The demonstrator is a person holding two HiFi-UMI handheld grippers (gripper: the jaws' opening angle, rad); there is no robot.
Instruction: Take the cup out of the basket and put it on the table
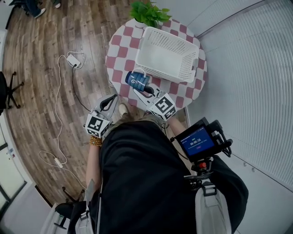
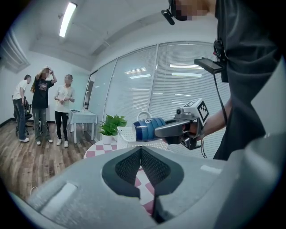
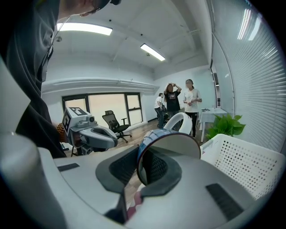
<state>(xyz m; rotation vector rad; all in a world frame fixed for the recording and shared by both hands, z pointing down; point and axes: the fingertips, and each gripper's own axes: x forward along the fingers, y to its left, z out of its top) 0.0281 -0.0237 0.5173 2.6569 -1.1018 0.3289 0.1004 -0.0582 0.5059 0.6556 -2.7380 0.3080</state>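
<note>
Cup (image 1: 136, 80): outside the basket (image 1: 167, 55), lying sideways in the air above the counter (image 1: 118, 50).
Right claw (image 1: 146, 90): pinches the cup's wall at the rim, probably for setting it down.
Left claw (image 1: 110, 103): closed, empty, held aside.

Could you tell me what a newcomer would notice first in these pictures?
A blue cup, tipped sideways in the right claw, is held over the near edge of the round checkered table. Behind it stands an empty white basket, with a green plant at the far edge. The left claw is shut and empty, off to the table's left.
</note>
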